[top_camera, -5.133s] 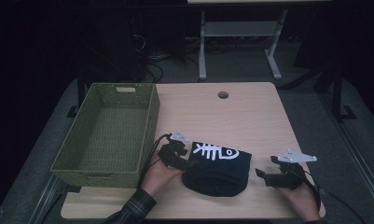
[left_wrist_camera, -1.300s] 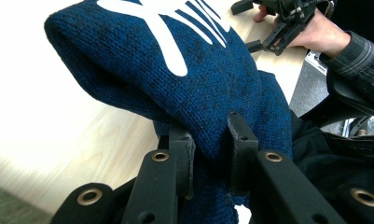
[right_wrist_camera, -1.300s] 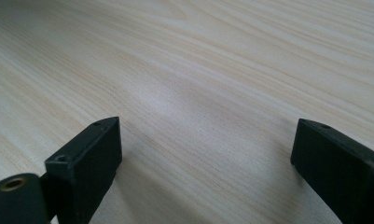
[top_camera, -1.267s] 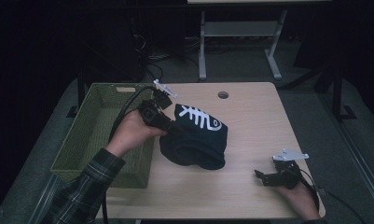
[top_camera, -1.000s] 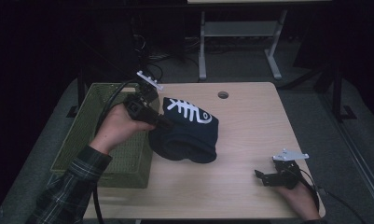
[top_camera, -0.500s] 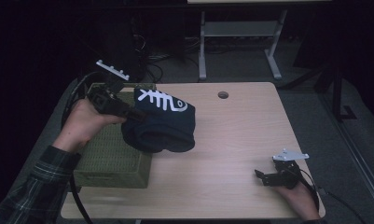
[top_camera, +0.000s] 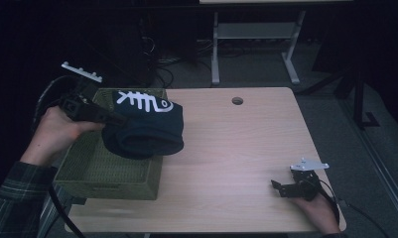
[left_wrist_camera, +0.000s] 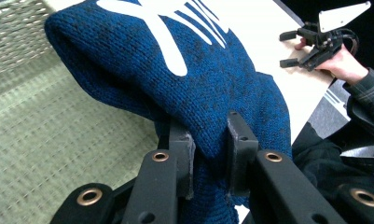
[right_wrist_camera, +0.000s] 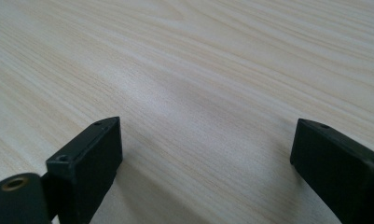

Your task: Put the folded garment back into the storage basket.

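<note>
A folded dark blue knit garment [top_camera: 144, 126] with a white fish-skeleton print hangs in the air over the right side of the green woven basket [top_camera: 95, 168]. My left gripper [top_camera: 104, 117] is shut on its left edge. In the left gripper view the blue garment [left_wrist_camera: 184, 88] bunches between the two pads of my left gripper [left_wrist_camera: 211, 154], and the basket's floor [left_wrist_camera: 45, 140] lies below. My right gripper [top_camera: 277, 187] rests open near the table's front right corner, with its jaws wide apart over bare wood [right_wrist_camera: 208, 93] and nothing between them.
The light wooden table [top_camera: 236, 148] has a round cable hole [top_camera: 237, 101] near its far edge. The basket stands at the table's left edge. Beyond the table are a white desk frame [top_camera: 251, 34] and cables on dark floor.
My left gripper has carried the garment up and to the left, from over the table's middle to over the basket. The right gripper has stayed in place.
</note>
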`<state>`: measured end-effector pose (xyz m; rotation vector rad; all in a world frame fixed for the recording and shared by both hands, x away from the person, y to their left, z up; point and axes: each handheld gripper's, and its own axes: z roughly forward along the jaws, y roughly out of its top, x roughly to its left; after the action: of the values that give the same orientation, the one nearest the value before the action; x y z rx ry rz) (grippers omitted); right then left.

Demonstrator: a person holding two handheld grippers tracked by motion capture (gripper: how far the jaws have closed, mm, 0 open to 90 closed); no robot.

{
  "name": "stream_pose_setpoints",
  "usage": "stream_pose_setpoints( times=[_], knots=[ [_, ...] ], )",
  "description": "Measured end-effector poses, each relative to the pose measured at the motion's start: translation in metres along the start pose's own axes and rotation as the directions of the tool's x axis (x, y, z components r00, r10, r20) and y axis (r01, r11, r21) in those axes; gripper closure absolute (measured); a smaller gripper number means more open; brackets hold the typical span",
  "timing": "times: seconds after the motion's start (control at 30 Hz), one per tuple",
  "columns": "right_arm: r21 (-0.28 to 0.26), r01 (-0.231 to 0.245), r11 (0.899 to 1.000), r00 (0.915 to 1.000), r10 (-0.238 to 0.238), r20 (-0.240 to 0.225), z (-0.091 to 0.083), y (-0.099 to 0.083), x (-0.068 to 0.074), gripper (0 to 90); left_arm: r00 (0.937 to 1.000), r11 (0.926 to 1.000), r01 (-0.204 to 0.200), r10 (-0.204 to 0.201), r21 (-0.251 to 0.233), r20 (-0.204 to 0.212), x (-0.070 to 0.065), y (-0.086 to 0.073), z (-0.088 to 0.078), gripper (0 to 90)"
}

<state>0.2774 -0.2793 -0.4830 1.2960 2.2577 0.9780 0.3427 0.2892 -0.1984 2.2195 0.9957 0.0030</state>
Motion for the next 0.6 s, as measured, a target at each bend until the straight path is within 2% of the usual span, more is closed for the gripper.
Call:
stream_pose_setpoints(
  times=[0.27, 0.6],
  knots=[
    [0.002, -0.004, 1.000, 1.0000, 0.004, 0.001, 0.000, 0.000, 0.000, 8.7, 0.9992, 0.9987, 0.032, -0.033, -0.039, -0.025, 0.012, -0.016, -0.023, 76.2],
    [0.004, -0.002, 1.000, 1.0000, 0.002, 0.001, 0.000, 0.000, 0.000, 8.6, 0.9956, 0.9967, 0.072, -0.074, -0.037, -0.057, 0.024, -0.038, -0.031, 76.2]
  ],
)
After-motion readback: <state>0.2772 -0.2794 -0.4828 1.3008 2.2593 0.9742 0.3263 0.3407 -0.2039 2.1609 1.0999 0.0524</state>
